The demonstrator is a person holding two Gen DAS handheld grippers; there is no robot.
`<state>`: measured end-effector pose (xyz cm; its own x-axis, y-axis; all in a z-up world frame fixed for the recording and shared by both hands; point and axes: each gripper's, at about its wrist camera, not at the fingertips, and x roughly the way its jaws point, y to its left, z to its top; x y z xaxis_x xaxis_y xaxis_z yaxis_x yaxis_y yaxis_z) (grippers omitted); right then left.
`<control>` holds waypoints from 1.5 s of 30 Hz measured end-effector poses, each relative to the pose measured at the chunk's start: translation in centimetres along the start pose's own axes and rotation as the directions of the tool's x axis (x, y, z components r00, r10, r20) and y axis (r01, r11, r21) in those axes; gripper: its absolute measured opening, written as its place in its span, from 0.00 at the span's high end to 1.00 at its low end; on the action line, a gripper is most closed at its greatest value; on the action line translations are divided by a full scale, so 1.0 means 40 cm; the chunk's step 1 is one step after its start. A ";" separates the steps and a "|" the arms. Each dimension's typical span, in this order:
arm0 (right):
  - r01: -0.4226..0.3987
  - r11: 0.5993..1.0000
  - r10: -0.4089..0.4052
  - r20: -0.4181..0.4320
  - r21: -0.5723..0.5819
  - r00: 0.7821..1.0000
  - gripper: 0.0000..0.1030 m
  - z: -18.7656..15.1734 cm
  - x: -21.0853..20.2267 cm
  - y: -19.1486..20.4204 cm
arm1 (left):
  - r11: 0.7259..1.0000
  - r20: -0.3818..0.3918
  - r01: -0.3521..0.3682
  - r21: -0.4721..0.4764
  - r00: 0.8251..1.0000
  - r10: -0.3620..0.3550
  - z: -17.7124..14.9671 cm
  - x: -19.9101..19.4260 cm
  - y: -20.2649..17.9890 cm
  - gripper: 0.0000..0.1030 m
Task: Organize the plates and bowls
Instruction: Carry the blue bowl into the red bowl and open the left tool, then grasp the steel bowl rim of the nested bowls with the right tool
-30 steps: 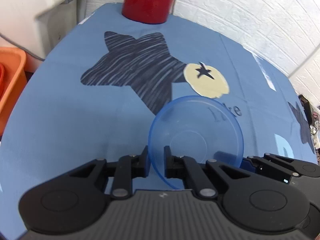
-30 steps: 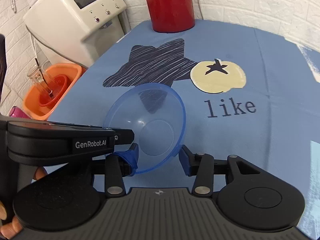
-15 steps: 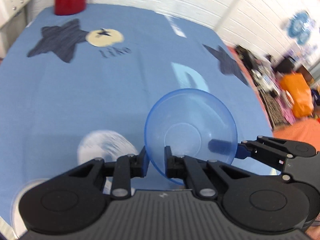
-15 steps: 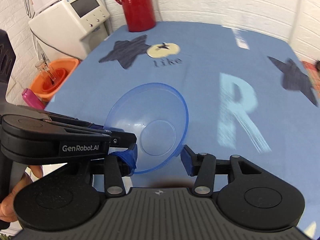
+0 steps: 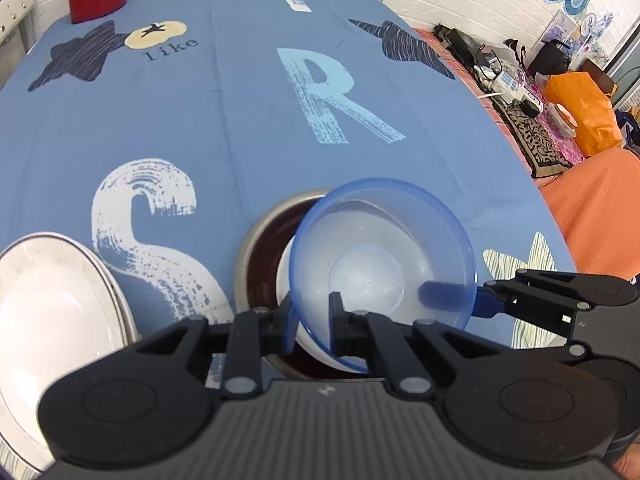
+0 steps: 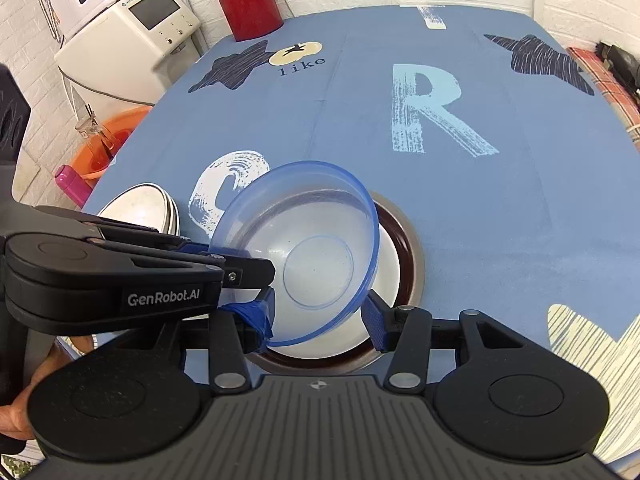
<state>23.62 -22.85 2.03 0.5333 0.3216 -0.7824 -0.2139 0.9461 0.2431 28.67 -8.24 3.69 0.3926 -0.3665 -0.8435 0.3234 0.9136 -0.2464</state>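
Translucent blue bowl [image 5: 384, 256] held in the air, tilted, directly above a stack of white bowl [image 5: 308, 344] nested in a dark brown plate [image 5: 260, 264] with a pale rim. Contact between blue bowl and stack: could not tell. Near rim of blue bowl pinched between the fingers of the left tongs [image 5: 312, 316], one finger inside the wall, one outside; left tongs clenched on the bowl. Right tongs [image 6: 320, 320] spread open around the opposite side of the same bowl, blue-taped left finger [image 6: 256, 316] close against or touching the outer wall, right finger [image 6: 374, 320] just beside the rim with a small gap showing; no pinch seen on that side. Seen from the left wrist, blue fingertip of the right tongs [image 5: 486, 300] reaching past the bowl rim, its shape visible through the wall.

Stack placed on a blue cloth-covered worktop [image 6: 500, 208], printed with a pale "R", a white "S", dark stars and the word "like". Stacked white plates [image 5: 52, 312] near the worktop's left edge, apart from the brown plate. Red jug [image 6: 244, 0] at the far corner of the worktop. White appliance [image 6: 132, 36] and orange basin [image 6: 108, 140] beside the worktop, off its left side. Part of a hand [image 6: 16, 412] noted behind the left tongs' body.
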 end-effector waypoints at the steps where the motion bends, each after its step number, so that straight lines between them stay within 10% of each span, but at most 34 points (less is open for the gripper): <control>1: -0.006 1.000 0.006 0.000 0.003 1.000 0.68 -0.009 -0.004 -0.001 | 1.000 0.002 -0.004 0.002 1.000 0.004 -0.001 0.001 0.001 0.99; 7: -0.013 0.999 0.012 0.007 0.031 1.000 0.69 -0.022 -0.025 -0.015 | 1.000 0.015 -0.004 0.011 1.000 0.004 0.002 -0.005 -0.005 0.86; 8: -0.001 0.999 0.001 0.007 0.034 1.000 0.69 -0.021 -0.029 -0.017 | 1.000 0.026 -0.009 0.011 1.000 0.008 0.003 -0.010 -0.003 0.70; 9: 0.011 0.999 -0.011 0.002 0.034 1.000 0.69 -0.020 -0.032 -0.018 | 1.000 0.039 -0.026 0.004 0.999 0.026 0.005 -0.017 -0.001 0.28; 10: 0.015 0.999 -0.015 -0.001 0.036 1.000 0.67 -0.022 -0.033 -0.020 | 0.999 0.061 -0.037 -0.005 0.997 0.037 0.005 -0.024 0.004 0.23; 45: -0.011 0.972 -0.027 0.161 0.234 0.987 0.66 -0.062 -0.118 -0.146 | 0.999 0.132 -0.005 -0.040 0.991 0.011 -0.011 -0.078 0.090 0.23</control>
<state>20.31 -29.98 2.88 0.6641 0.2974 -0.6860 -0.0222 0.9249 0.3795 28.22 -3.73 5.20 0.5062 -0.3767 -0.7758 0.2862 0.9220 -0.2609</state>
